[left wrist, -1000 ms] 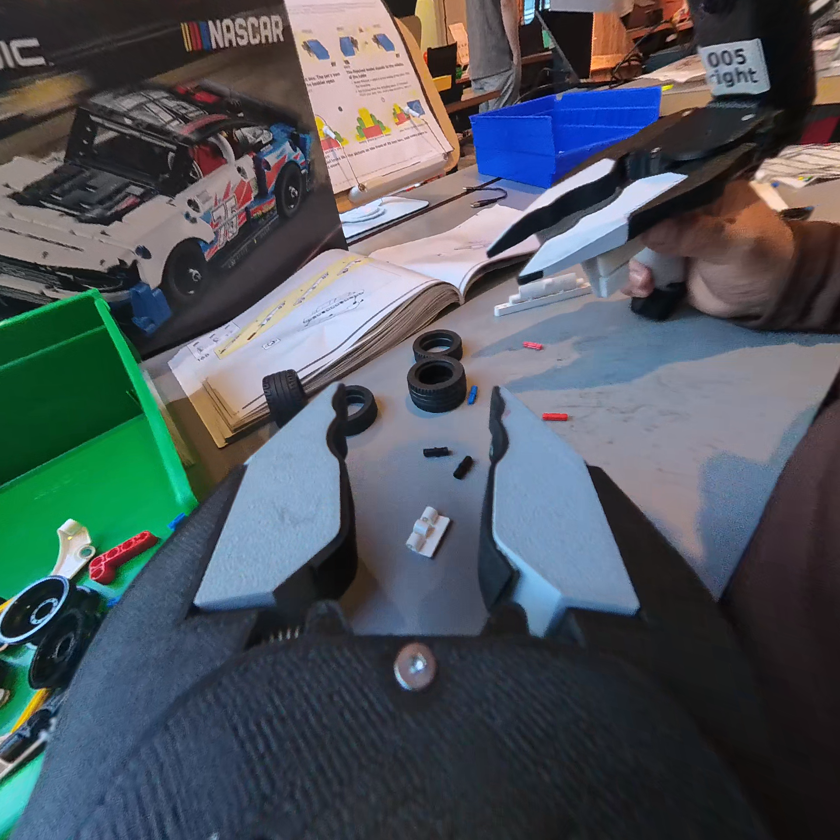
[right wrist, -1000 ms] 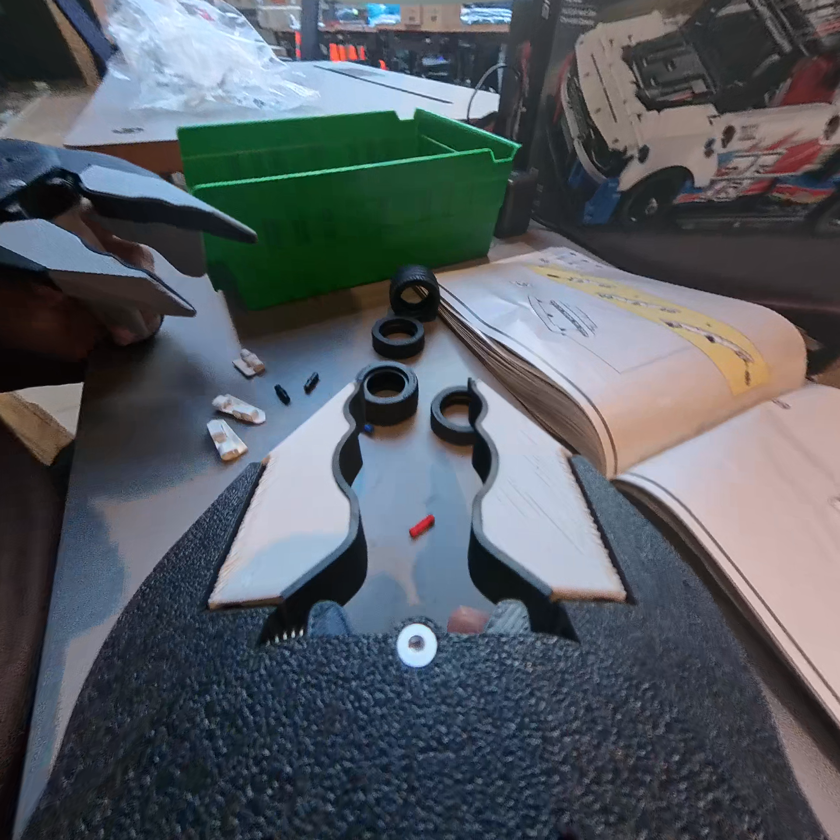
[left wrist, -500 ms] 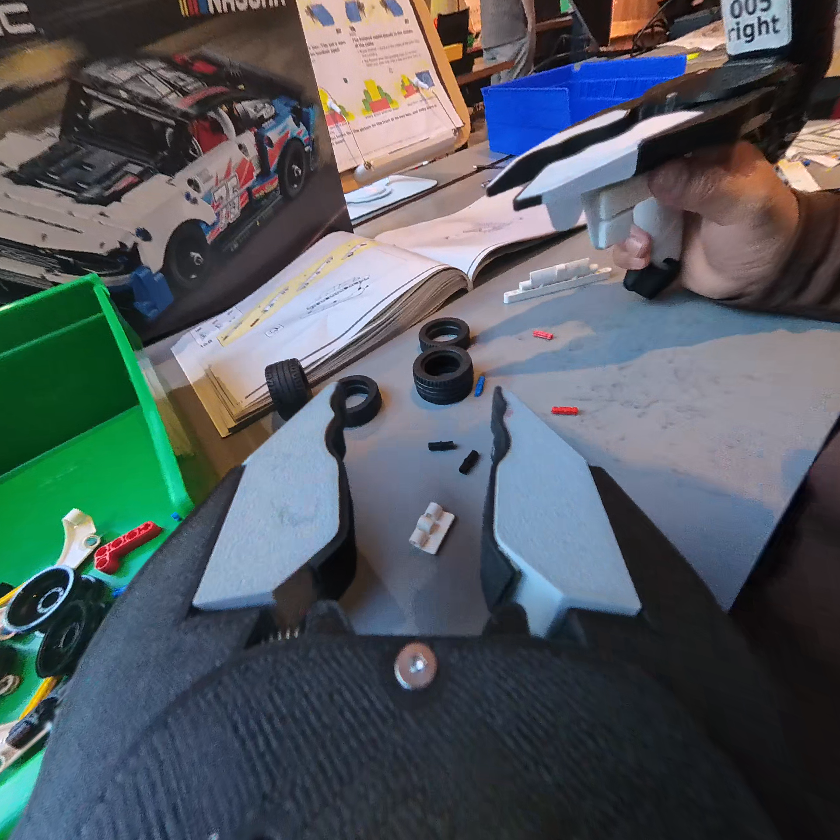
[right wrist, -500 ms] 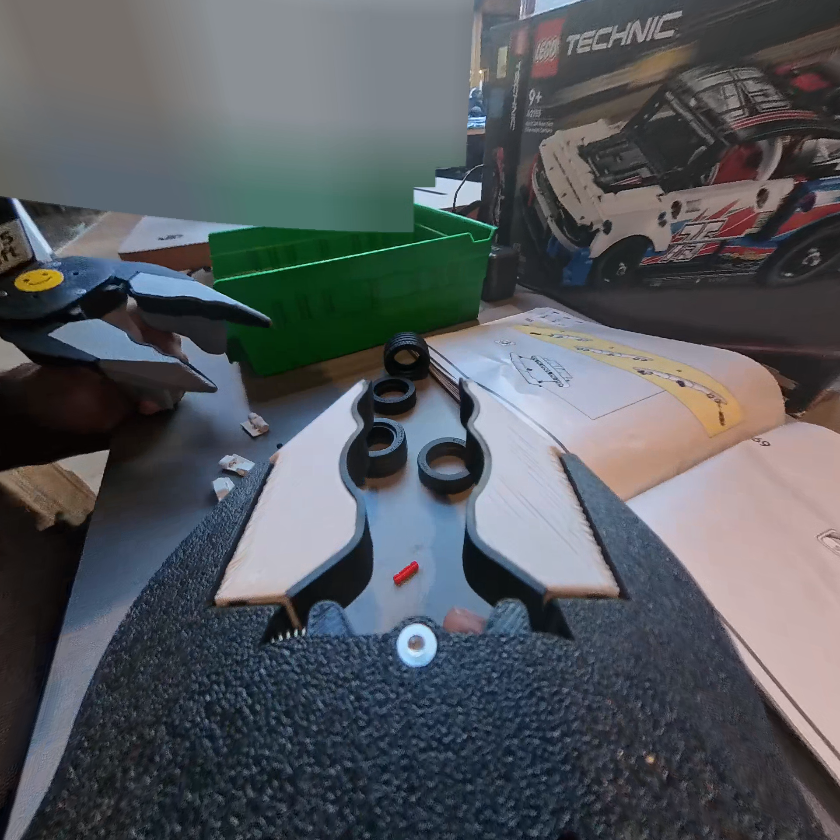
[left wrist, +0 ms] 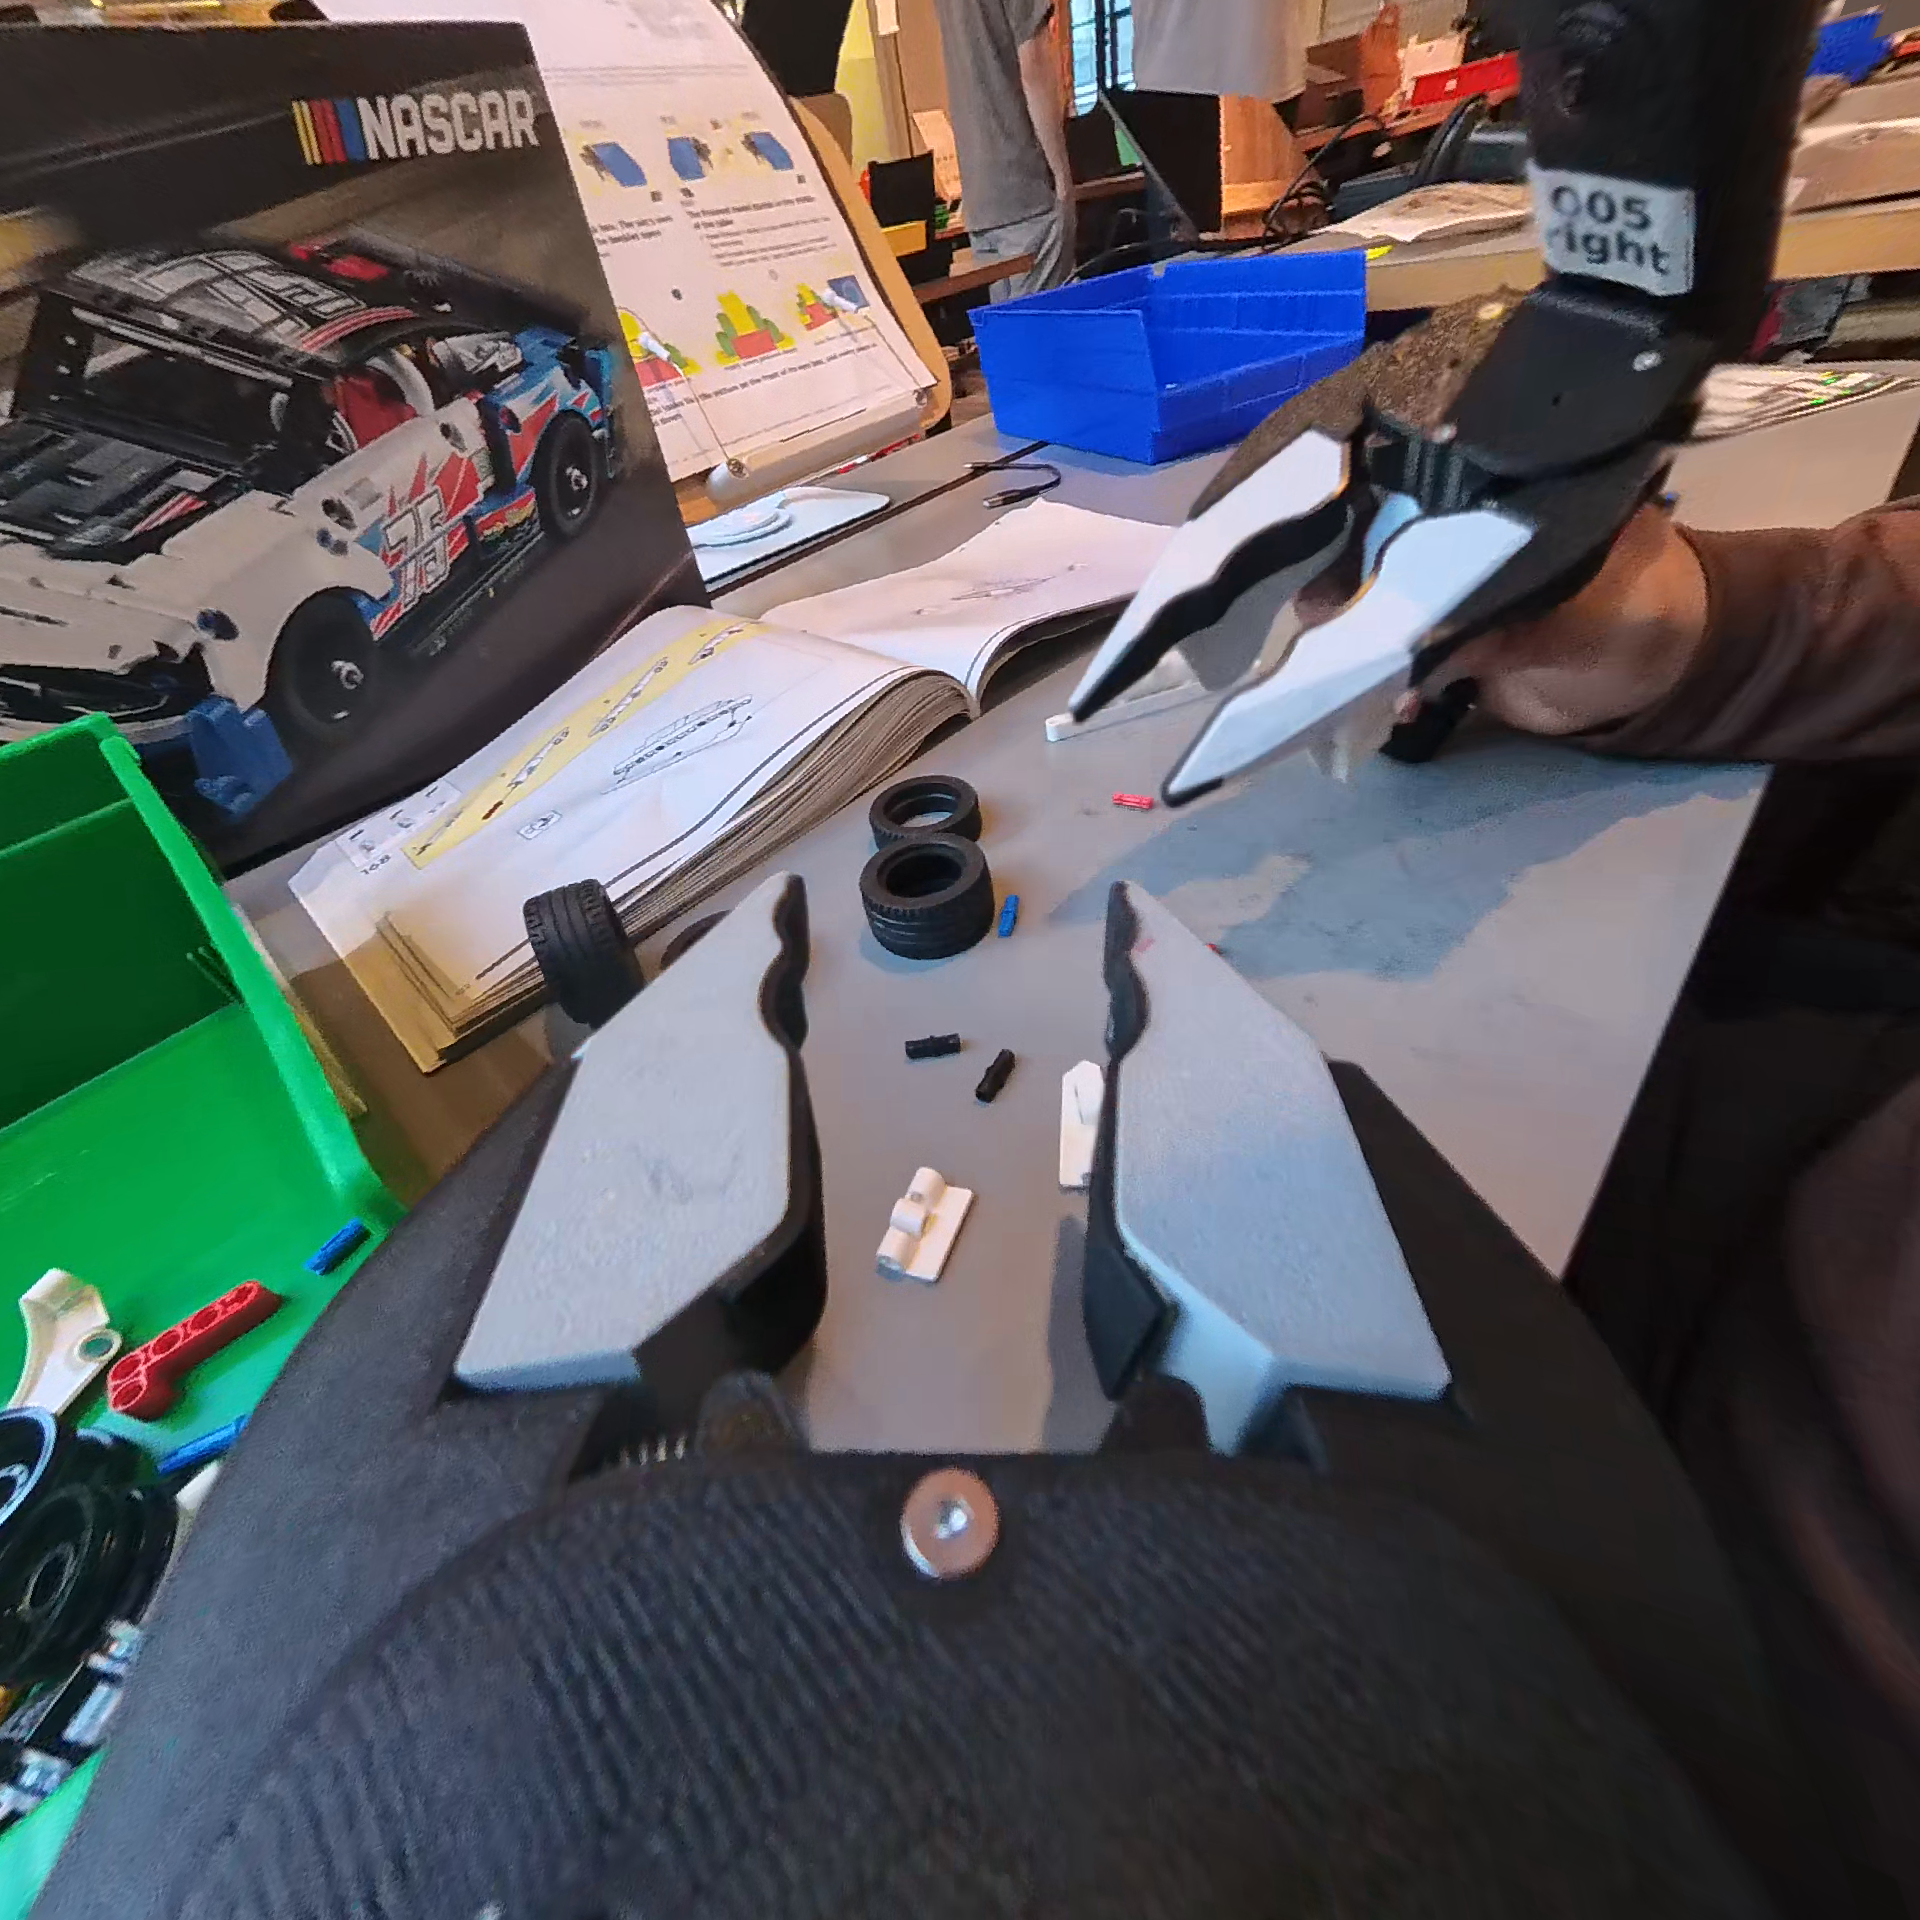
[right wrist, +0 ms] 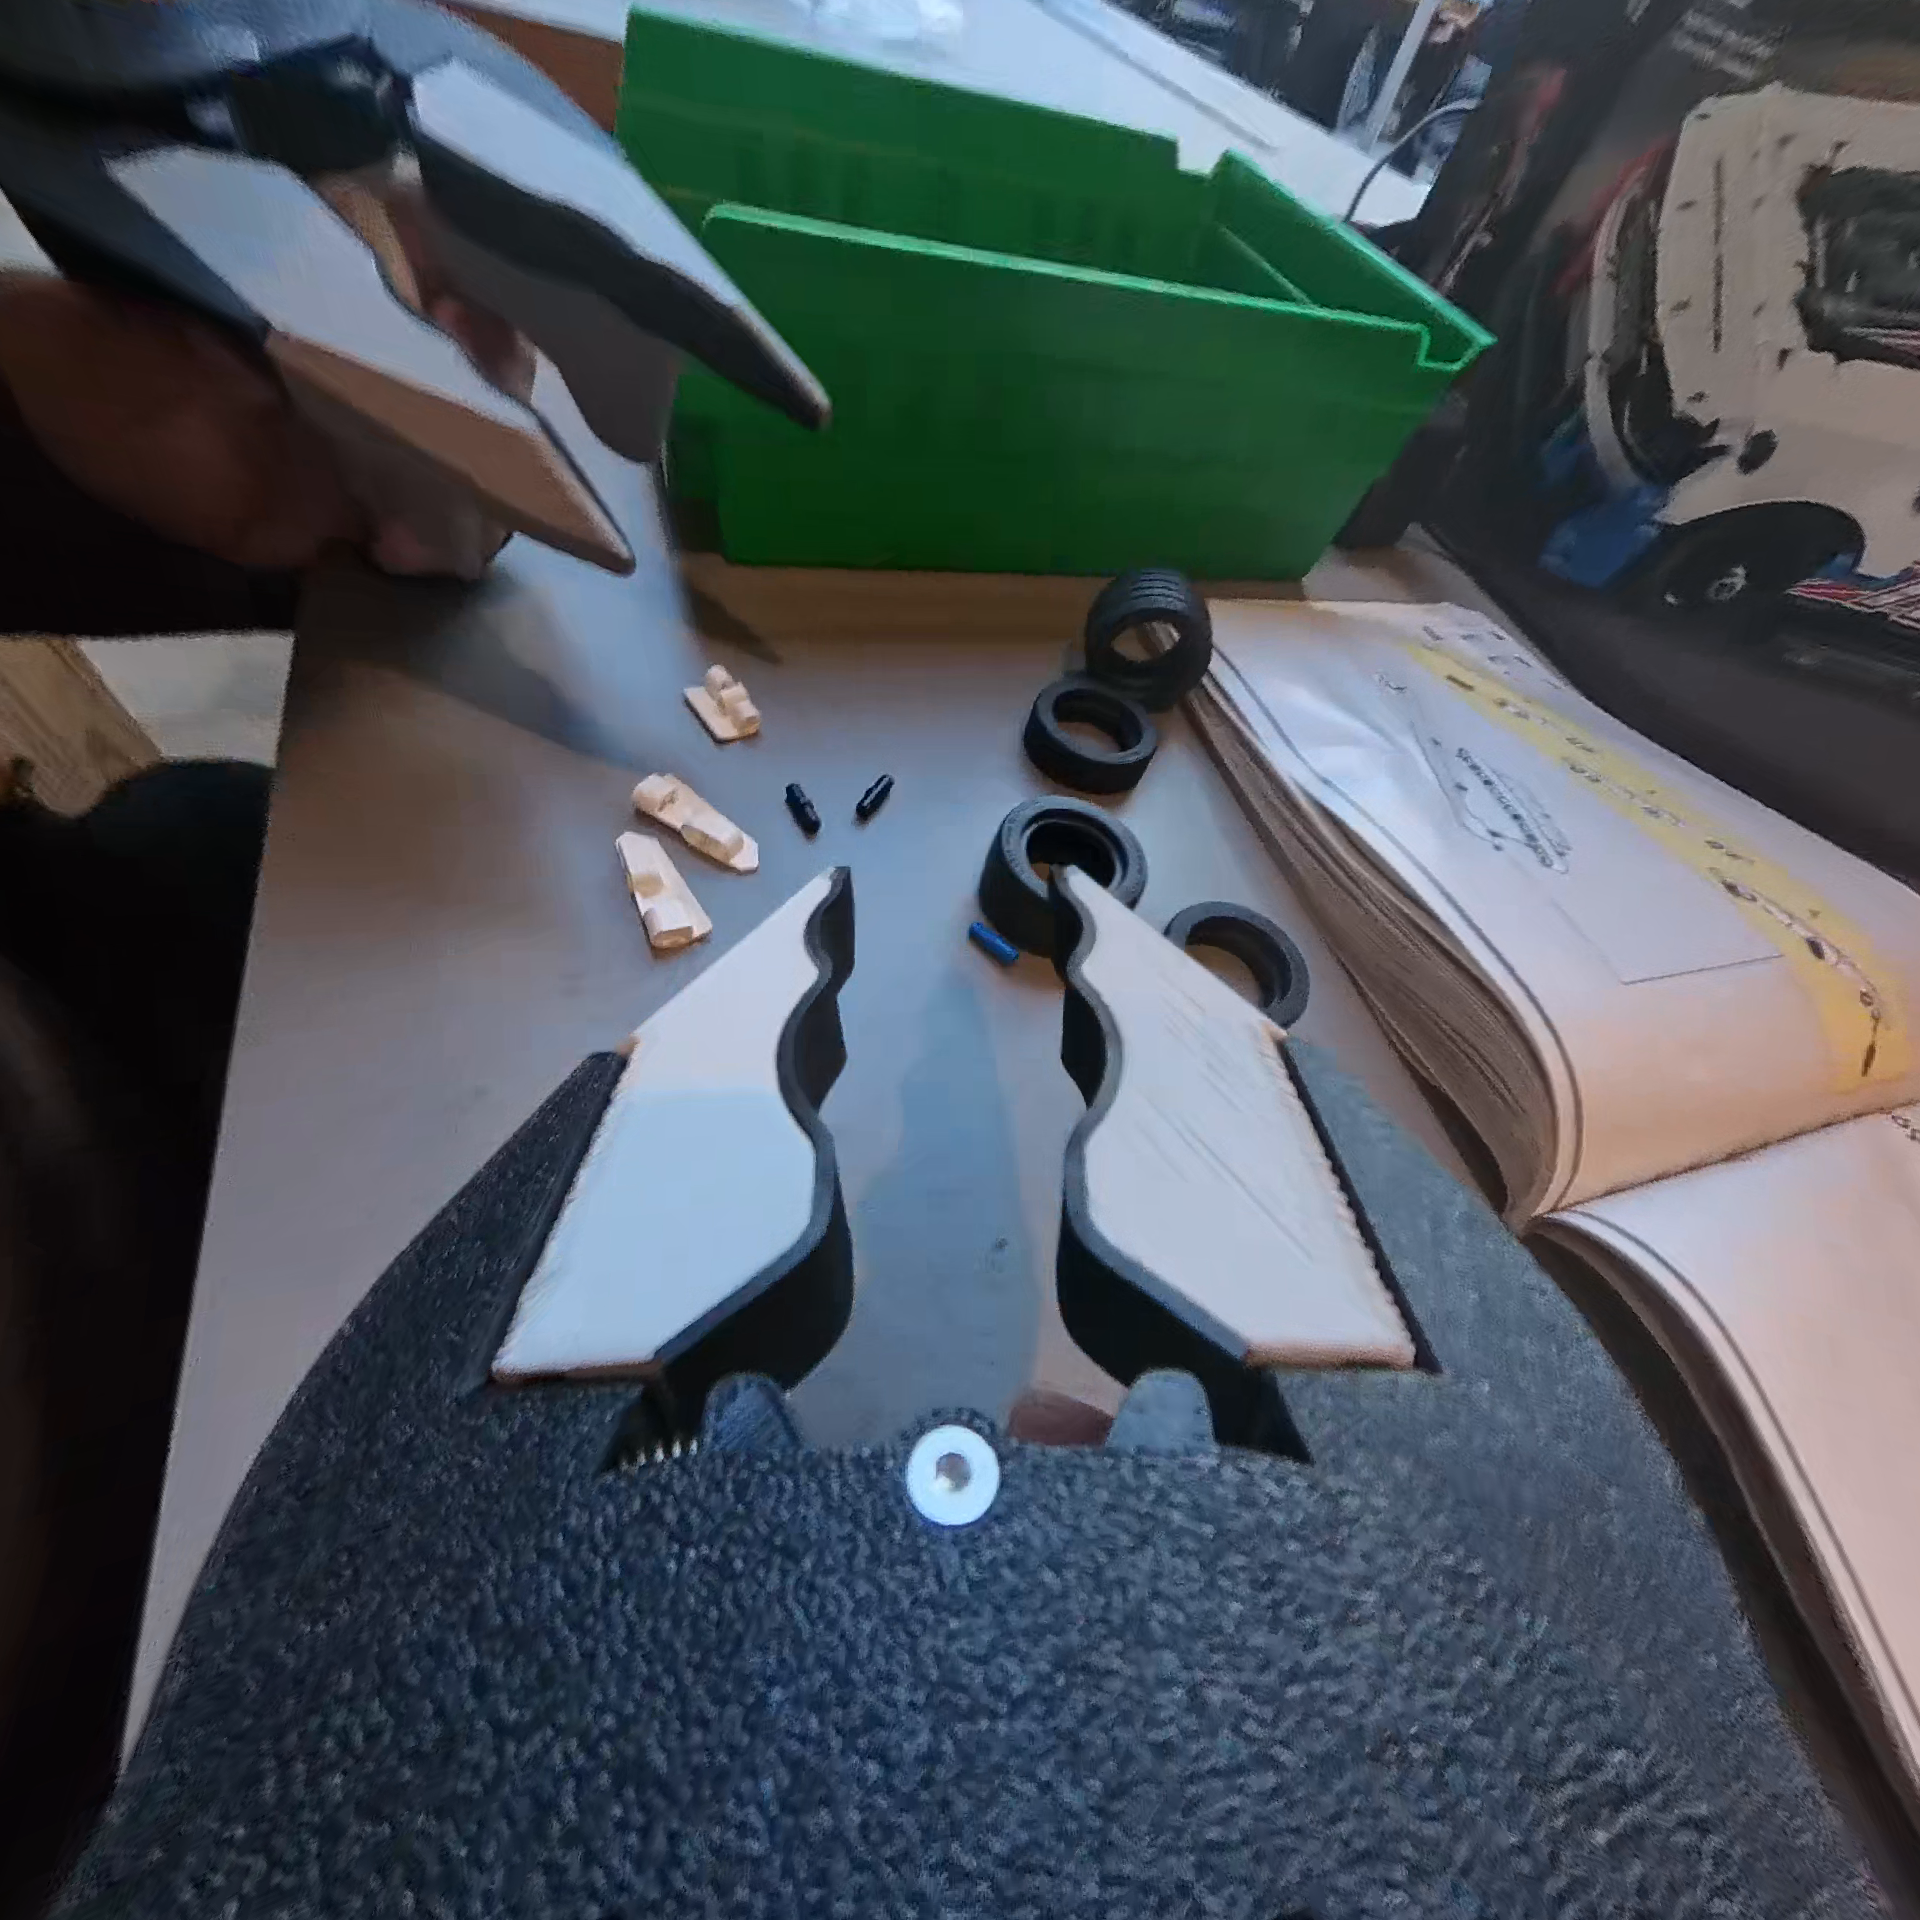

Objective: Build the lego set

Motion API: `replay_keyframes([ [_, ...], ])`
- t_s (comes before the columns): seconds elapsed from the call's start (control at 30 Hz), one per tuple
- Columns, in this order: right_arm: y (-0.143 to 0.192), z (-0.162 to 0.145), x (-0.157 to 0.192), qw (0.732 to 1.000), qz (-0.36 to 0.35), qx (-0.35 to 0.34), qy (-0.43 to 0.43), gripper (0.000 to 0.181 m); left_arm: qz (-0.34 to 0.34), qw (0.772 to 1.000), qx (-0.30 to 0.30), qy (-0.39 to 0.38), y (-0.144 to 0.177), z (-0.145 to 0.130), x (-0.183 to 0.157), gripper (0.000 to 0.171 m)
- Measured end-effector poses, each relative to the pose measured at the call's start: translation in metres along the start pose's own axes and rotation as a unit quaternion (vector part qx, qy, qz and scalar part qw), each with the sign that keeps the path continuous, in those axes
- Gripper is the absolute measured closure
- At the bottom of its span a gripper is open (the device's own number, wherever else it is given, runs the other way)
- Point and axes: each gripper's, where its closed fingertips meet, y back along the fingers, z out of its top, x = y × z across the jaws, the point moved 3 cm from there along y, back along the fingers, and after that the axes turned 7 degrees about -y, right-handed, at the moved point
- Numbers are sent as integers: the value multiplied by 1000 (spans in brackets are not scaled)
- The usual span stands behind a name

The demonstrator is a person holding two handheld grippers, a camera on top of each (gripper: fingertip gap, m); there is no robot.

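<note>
Since the earlier frame the right gripper (right wrist: 951, 883) has come down toward the loose parts and the left gripper (left wrist: 951, 914) has moved in closer, so one more white piece now shows by its right finger.

From the left: the green bin (left wrist: 156, 1091) holds spare parts, among them a red beam (left wrist: 192, 1348). Next to it a tyre (left wrist: 582, 945) stands on its tread against the open instruction book (left wrist: 665, 769). Then the left gripper hangs over the bench (left wrist: 1403, 935) with its fingers released and empty. Between them lies a white hinge piece (left wrist: 923, 1224), its long axis roughly along the fingers, and beyond it two black pins (left wrist: 932, 1046). A second white piece (left wrist: 1081, 1122) is just beside the right finger, partly hidden.

Further right the right gripper hovers, fingers also apart and grasping nothing. In its own view one fingertip overlaps a flat tyre (right wrist: 1060, 868), and a blue pin (right wrist: 992, 943) lies just beside this tyre.

I judge the left gripper is nearer to the white pieces. The black pins lie close and could be pushed away.
</note>
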Motion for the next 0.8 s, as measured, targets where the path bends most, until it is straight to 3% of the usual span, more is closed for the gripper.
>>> replay_keyframes([
  [0.27,-13,-6,9,998,-18,36,40,144,-26,1000,-3,5,0,1,-5,120],
  [0.8,-18,-3,-9,999,-31,27,12,146,-12,1000,-12,6,2,2,-2,130],
])
